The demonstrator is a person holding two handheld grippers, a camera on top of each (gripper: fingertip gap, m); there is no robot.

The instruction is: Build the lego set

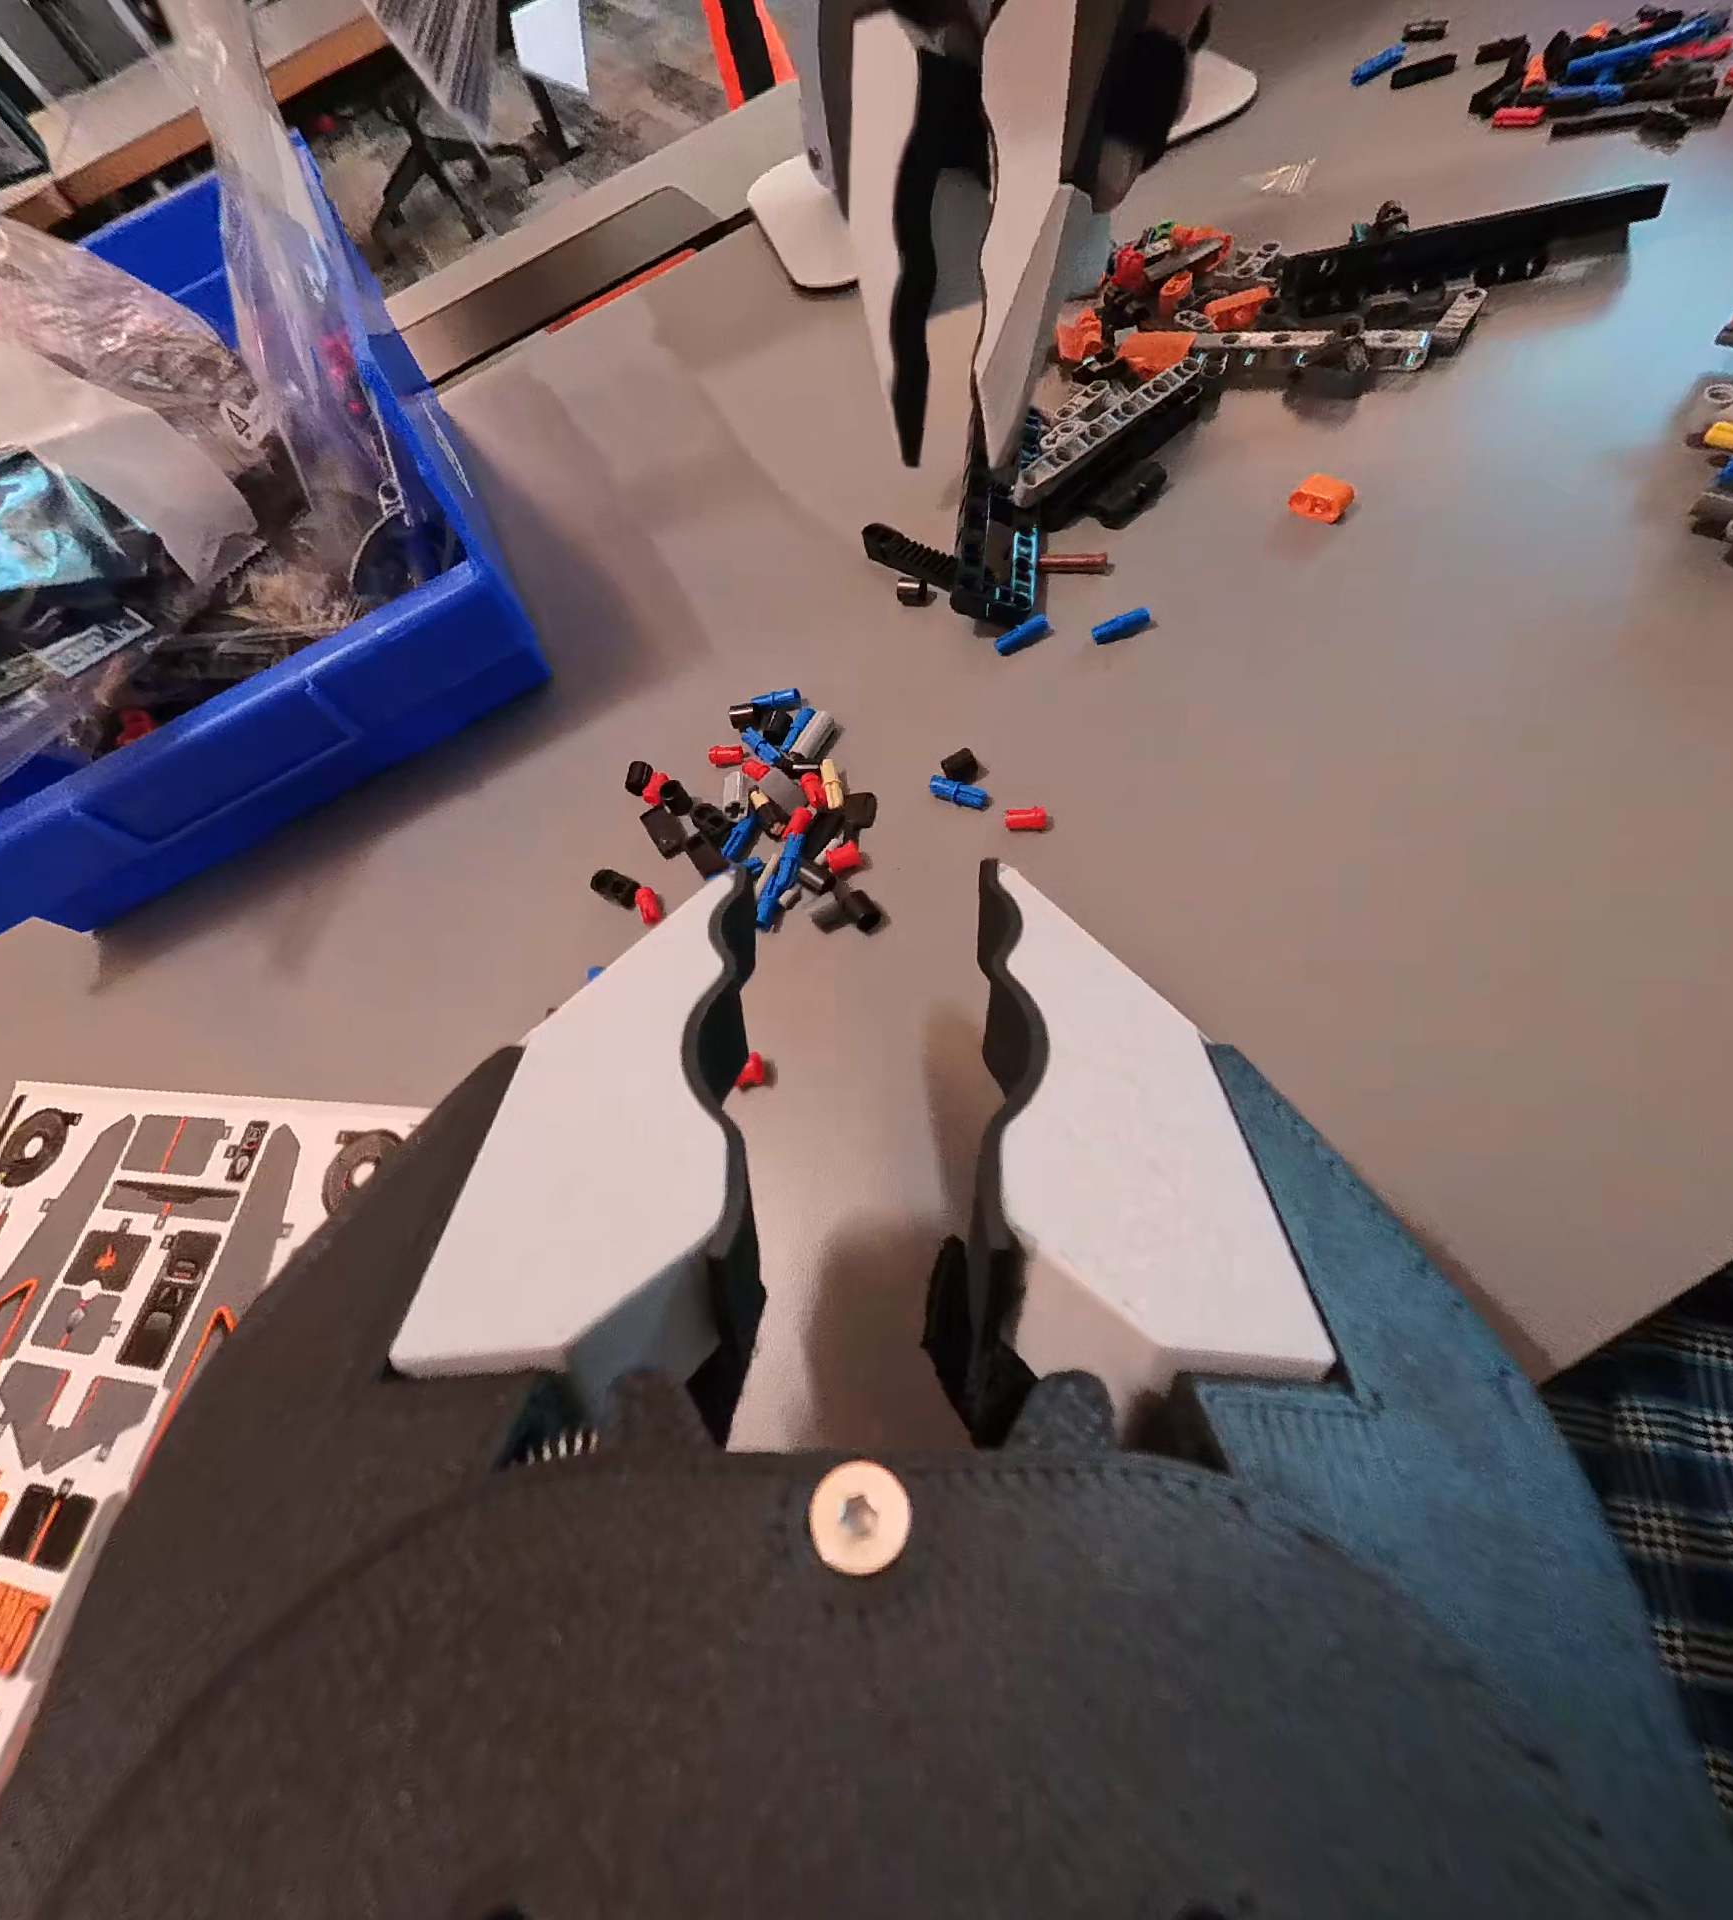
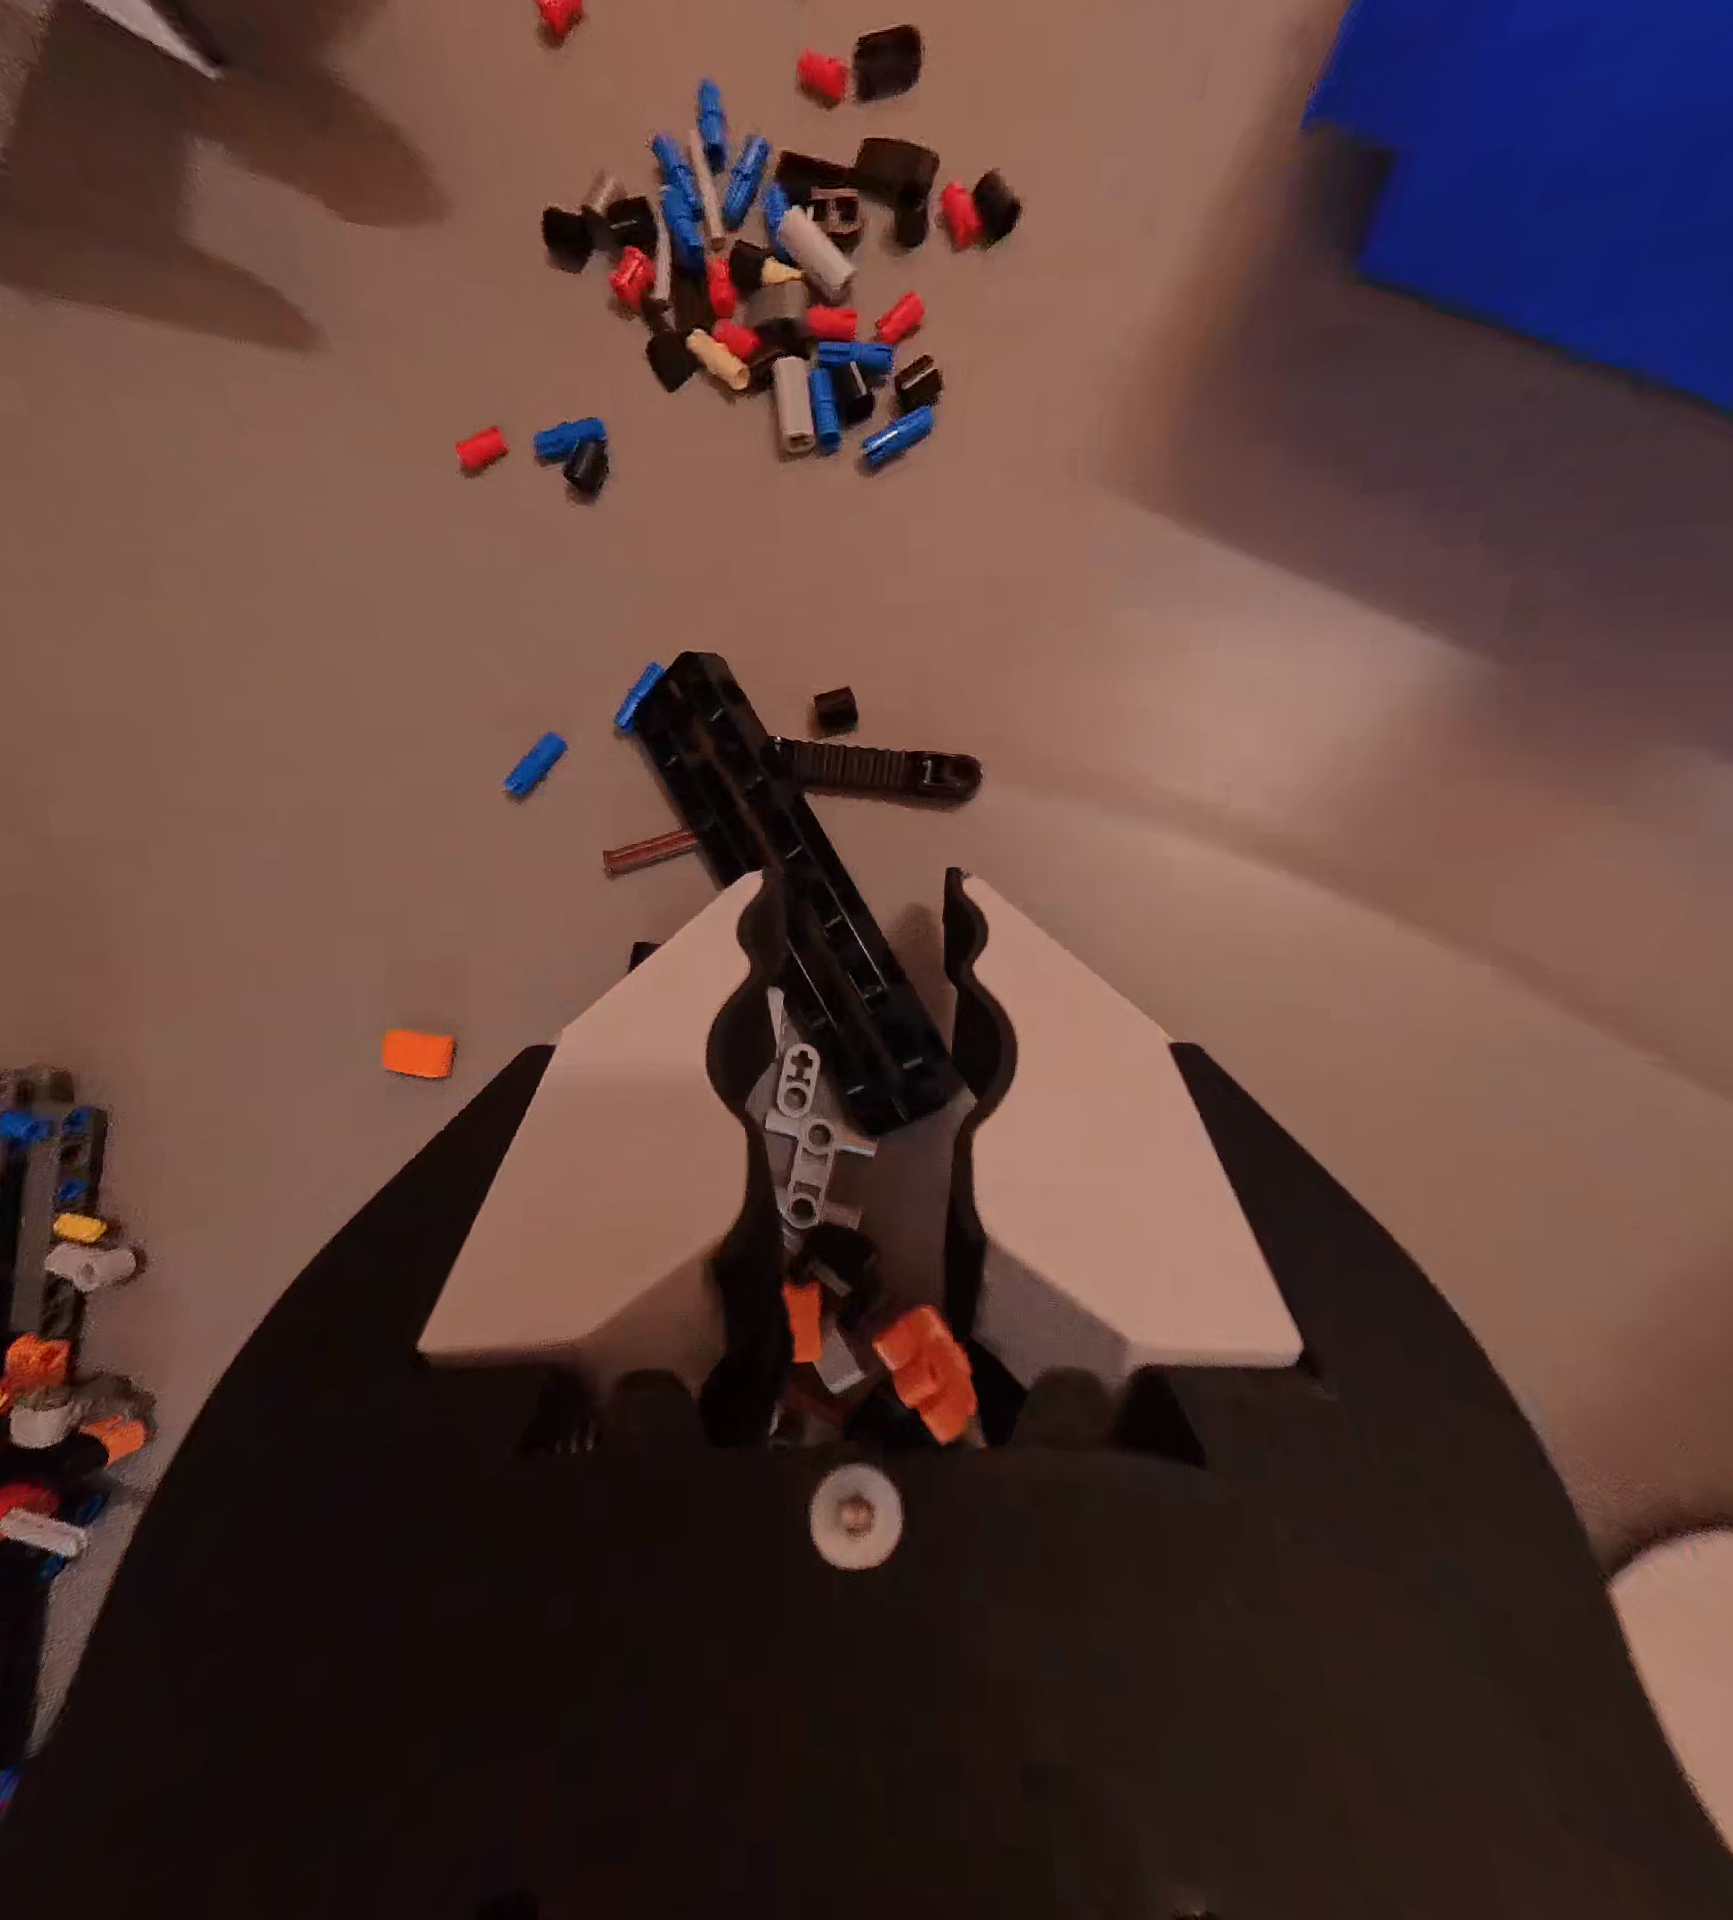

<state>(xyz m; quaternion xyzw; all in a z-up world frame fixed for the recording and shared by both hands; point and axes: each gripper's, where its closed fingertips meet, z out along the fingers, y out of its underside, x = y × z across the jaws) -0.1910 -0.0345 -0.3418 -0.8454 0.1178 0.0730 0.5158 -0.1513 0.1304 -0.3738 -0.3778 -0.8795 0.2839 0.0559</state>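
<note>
Black and grey, the assembly (image 2: 841, 997) lies mid-tabletop, far from any edge, its black beam running between the right gripper (image 2: 854, 883) fingers. The jaws stand slightly apart around the beam; whether they pinch it I cannot tell. The left gripper (image 1: 857, 883) hovers wide open and empty just short of the pin pile (image 1: 768, 810), nearer the front edge. A blue pin (image 1: 1120, 625) lies beside the assembly's tip. The bin (image 1: 249, 727) sits toward the left edge, the sticker sheet (image 1: 93, 1247) at the front-left corner. To do this well, likely steady the assembly with the right, then pick one pin cleanly from the pile's fringe.
</note>
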